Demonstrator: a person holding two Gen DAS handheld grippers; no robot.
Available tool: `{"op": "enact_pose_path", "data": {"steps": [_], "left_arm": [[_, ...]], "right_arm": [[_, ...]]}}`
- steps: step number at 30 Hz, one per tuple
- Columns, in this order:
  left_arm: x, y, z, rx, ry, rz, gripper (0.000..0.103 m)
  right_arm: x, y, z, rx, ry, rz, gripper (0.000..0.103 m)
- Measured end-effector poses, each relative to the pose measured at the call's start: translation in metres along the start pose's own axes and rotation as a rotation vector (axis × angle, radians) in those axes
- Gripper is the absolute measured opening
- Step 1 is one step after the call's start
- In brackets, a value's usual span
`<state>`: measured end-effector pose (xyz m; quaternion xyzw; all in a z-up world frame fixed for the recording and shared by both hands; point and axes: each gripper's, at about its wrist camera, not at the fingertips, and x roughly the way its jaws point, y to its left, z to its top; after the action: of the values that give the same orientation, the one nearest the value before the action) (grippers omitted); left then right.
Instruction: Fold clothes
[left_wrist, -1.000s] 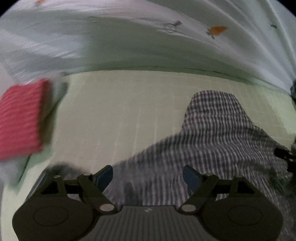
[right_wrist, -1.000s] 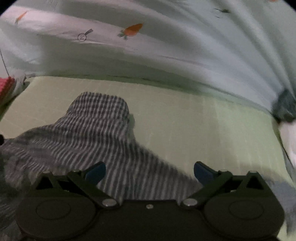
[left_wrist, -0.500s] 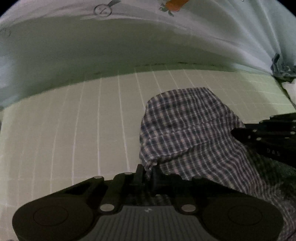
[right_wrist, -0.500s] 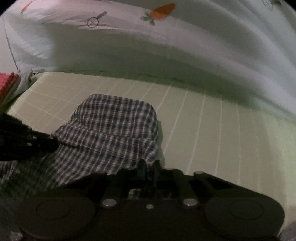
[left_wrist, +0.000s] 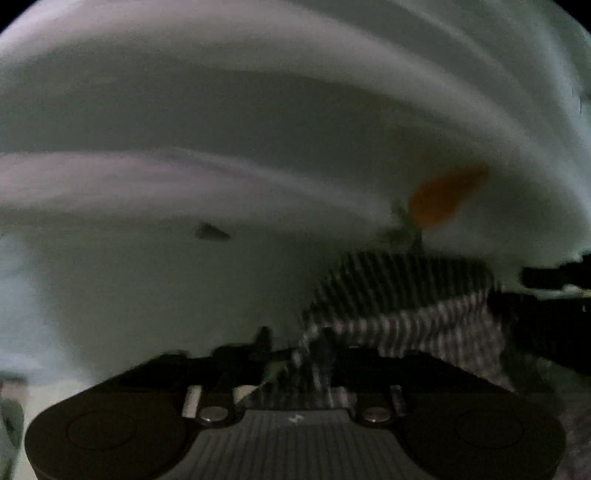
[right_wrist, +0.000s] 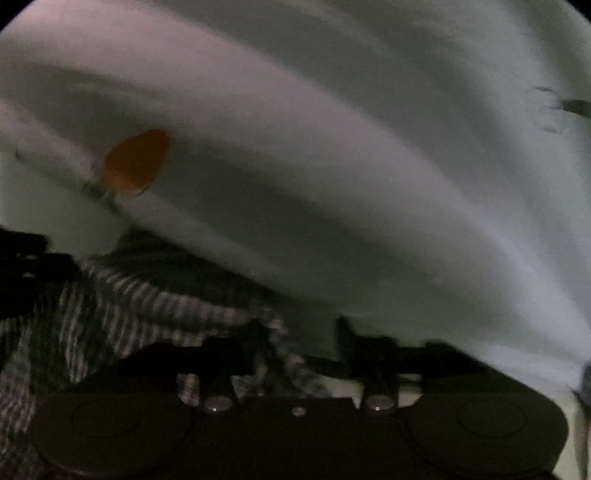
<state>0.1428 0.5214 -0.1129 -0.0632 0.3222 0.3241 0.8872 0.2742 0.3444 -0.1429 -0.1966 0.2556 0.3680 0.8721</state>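
A blue-and-white checked garment (left_wrist: 399, 295) lies folded over itself close against the white bedding. In the left wrist view my left gripper (left_wrist: 295, 341) has its jaws opening. The garment's edge hangs between them against the right finger (left_wrist: 327, 341), and there is a gap to the left finger. My right gripper (right_wrist: 302, 334) also has its jaws opening. The checked garment (right_wrist: 147, 295) bunches beside its left finger (right_wrist: 258, 332) and stands clear of the other. Each gripper shows dark at the edge of the other's view. Both views are blurred.
White bedding with an orange carrot print (left_wrist: 443, 195) fills the space just ahead of both grippers, and the carrot print (right_wrist: 136, 162) shows again in the right wrist view. A strip of pale green mat (right_wrist: 569, 424) shows at the lower right.
Both grippers shut on the garment's near edge, carried it forward over the mat up to the bedding, and now their jaws have parted. The red item at the left is out of view.
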Motion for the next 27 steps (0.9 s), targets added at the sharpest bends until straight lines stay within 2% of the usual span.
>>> {"op": "enact_pose_path", "data": {"steps": [1, 2, 4, 7, 13, 18, 22, 27], "left_arm": [[-0.011, 0.008, -0.005, -0.028, 0.007, -0.008, 0.063], [-0.022, 0.016, -0.012, -0.054, 0.015, -0.018, 0.068], [-0.049, 0.037, -0.028, -0.099, 0.04, -0.031, 0.069], [-0.096, 0.067, -0.058, -0.177, 0.09, -0.001, 0.082], [-0.2, 0.107, -0.146, -0.285, 0.254, 0.089, 0.086], [-0.244, 0.115, -0.21, -0.354, 0.358, 0.108, 0.087], [-0.261, 0.105, -0.237, -0.387, 0.41, 0.088, 0.087], [-0.275, 0.086, -0.25, -0.33, 0.411, 0.054, 0.09]], "right_arm": [[-0.014, -0.005, -0.01, 0.019, -0.001, 0.002, 0.073], [-0.029, -0.009, -0.019, 0.039, -0.002, 0.005, 0.088], [-0.061, -0.019, -0.045, 0.072, 0.015, 0.001, 0.094], [-0.113, -0.033, -0.092, 0.127, 0.091, -0.04, 0.099], [-0.215, -0.074, -0.183, 0.286, 0.222, -0.164, 0.102], [-0.284, -0.081, -0.239, 0.32, 0.271, -0.22, 0.103], [-0.295, -0.058, -0.262, 0.301, 0.308, -0.177, 0.103], [-0.292, -0.029, -0.279, 0.229, 0.338, -0.103, 0.103]]}}
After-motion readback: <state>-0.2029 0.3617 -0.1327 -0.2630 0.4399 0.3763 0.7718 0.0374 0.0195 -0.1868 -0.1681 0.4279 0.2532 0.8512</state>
